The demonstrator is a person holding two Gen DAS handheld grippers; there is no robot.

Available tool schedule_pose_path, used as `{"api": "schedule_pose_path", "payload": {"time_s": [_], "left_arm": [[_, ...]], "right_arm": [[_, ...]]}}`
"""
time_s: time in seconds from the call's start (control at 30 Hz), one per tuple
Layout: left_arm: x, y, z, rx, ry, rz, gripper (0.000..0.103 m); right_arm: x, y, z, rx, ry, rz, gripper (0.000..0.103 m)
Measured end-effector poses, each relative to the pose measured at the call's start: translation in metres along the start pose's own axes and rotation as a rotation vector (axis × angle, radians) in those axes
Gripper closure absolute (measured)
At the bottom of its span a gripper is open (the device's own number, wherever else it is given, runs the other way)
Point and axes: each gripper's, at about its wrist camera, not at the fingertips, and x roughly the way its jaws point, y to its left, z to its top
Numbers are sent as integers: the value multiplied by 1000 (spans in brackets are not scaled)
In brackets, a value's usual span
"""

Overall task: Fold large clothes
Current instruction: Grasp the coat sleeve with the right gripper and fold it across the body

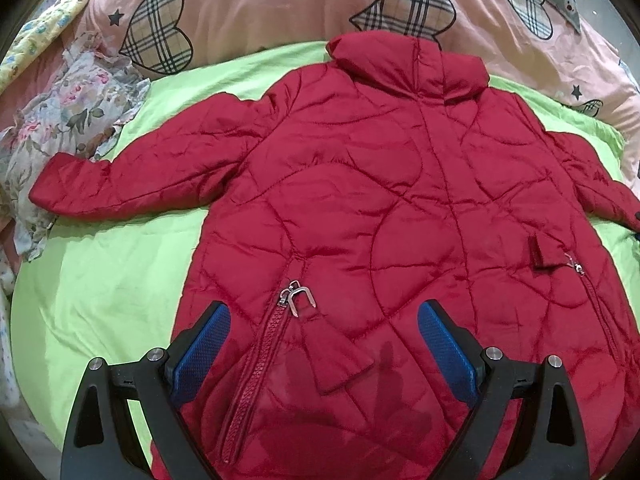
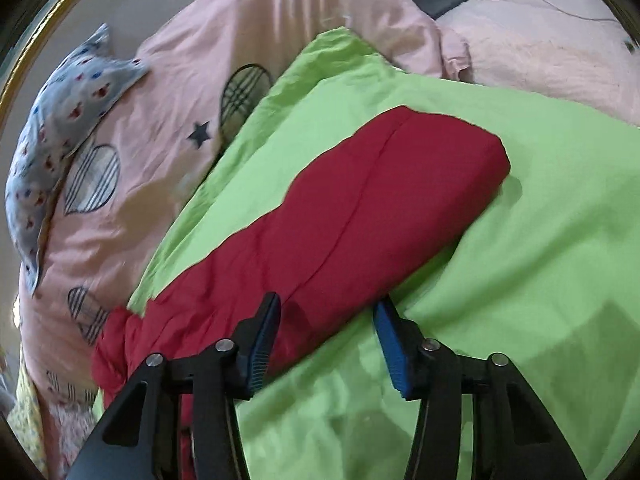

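Observation:
A red quilted jacket [image 1: 380, 184] lies spread flat on a green sheet [image 1: 112, 280], collar at the far side and both sleeves stretched out sideways. My left gripper [image 1: 324, 312] hovers open over the jacket's lower front, its blue pads [image 1: 204, 344] either side of a pocket zipper pull [image 1: 298, 296] and a flap. In the right wrist view one red sleeve [image 2: 380, 184] runs away from me across the green sheet [image 2: 520, 240]. My right gripper [image 2: 327, 304] straddles this sleeve near its middle; the jaws stand part open and the fabric between them is not bunched.
A pink duvet [image 1: 260, 0] with plaid hearts rings the far side of the sheet. A floral cloth [image 1: 60, 112] is crumpled beyond the left cuff. A blue patterned pillow [image 2: 60, 112] lies on the pink duvet [image 2: 160, 100] at the left.

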Motion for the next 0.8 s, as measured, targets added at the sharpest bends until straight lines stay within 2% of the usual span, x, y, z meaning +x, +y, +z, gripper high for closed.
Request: {"api": "schedule_pose_path", "payload": {"time_s": [0.1,0.13,0.17,0.27,0.53,0.67,0.8], "left_arm": [[9,-3,1,5,12,5,7],[11,-4,2,5,16,5,7],[12,-4,2,5,17,4,7],[13,-6,1,3,19,-3,7],[1,-9,-9,10,24,-35,7],[-9,-5,-11,2,16,-51,7],[-18,1,-13,-9,2,-61,7]], "right_arm": [[8,-7,9,23,-18,9,55],[9,-8,12,31,-25,10,59],[10,-7,14,27,-31,4,74],[5,3,18,-14,-46,5,90],[-25,51,9,-167,-87,60,93],[-40,93,-4,-289,-89,91,93],[-49,138,-25,-398,-63,156,94]]}}
